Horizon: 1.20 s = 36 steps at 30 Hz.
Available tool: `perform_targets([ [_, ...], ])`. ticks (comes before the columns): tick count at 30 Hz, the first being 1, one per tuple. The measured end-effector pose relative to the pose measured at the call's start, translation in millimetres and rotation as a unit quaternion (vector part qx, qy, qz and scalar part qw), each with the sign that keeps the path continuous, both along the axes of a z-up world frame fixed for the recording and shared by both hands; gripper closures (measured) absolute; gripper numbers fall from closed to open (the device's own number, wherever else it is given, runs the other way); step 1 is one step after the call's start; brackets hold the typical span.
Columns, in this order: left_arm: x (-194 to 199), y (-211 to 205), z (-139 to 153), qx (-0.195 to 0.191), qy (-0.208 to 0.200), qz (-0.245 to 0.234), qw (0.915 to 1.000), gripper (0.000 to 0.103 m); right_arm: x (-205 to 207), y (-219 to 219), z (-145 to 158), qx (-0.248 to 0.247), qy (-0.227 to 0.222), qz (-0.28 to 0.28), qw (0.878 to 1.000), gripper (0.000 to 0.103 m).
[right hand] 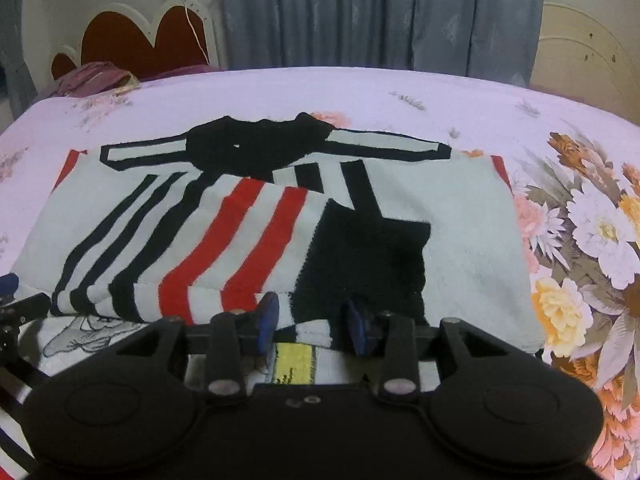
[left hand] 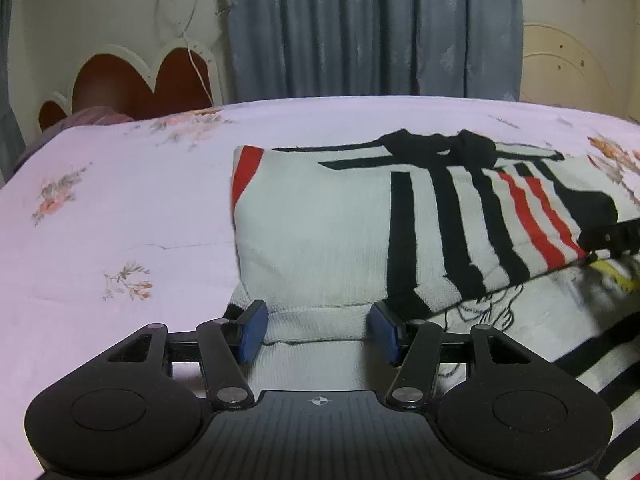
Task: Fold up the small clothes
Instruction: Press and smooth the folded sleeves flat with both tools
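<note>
A small white knit sweater (left hand: 320,224) with black and red stripes and a black collar lies on the bed, sleeves folded across its body; it also shows in the right wrist view (right hand: 460,240). My left gripper (left hand: 318,330) is open, its blue pads either side of the sweater's white near edge at the left side. My right gripper (right hand: 310,322) is open with a narrower gap, its pads astride the striped sleeve end and black cuff at the near edge. Its dark tip (left hand: 612,236) shows at the right in the left wrist view.
The bed has a pale pink floral sheet (left hand: 120,216), with large flowers (right hand: 592,240) to the right. A purple cloth bundle (right hand: 96,78) lies at the far left by the red heart-shaped headboard (right hand: 132,40). Grey curtains (right hand: 360,12) hang behind.
</note>
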<state>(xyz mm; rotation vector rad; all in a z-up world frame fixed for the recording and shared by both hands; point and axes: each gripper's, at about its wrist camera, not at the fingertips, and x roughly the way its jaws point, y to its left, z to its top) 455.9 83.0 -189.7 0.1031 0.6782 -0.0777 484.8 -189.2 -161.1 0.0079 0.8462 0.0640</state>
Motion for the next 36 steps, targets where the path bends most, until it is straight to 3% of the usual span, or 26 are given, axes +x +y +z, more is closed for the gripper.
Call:
perform_targets([
  [5,-2,9,7,-0.015,-0.020,0.003,0.9997,0.047,-9,-3,12,0.008,-0.031,-0.011,0.999,0.067],
  [9,6,13,0,-0.008,0.004,-0.003,1.0000,0.047,-1,-9,-2,0.013,-0.001,-0.016,1.000,0.067],
  [13,7,7,20,-0.022,-0.036,-0.013,0.9991,0.047,-2,-5,12,0.017,-0.029,-0.023,0.999,0.067],
  [17,50,-7,32,-0.014,-0.045,-0.041,0.9981,0.047,18,11,23,0.031,-0.048,-0.007,0.998,0.066],
  [20,91,-4,36,-0.022,-0.051,-0.031,0.9980,0.047,42,34,26,0.032,-0.058,0.018,0.998,0.067],
  [24,146,11,22,-0.037,-0.006,-0.006,0.9993,0.047,84,52,15,0.045,-0.037,0.026,0.998,0.067],
  [26,168,17,5,-0.036,0.042,-0.001,0.9985,0.046,104,55,3,0.040,-0.014,0.015,0.999,0.068],
  [29,170,14,4,-0.039,0.037,-0.008,0.9985,0.042,117,55,-9,0.034,-0.003,0.001,0.999,0.067],
  [32,156,9,13,-0.026,0.001,-0.017,0.9995,0.042,113,64,1,0.027,-0.020,0.008,0.999,0.065],
  [34,161,9,1,-0.023,0.032,-0.014,0.9991,0.042,109,74,3,0.030,-0.027,0.032,0.999,0.066],
  [36,159,11,2,-0.026,0.028,-0.014,0.9992,0.042,112,82,-9,-0.002,0.003,0.039,0.999,0.065],
])
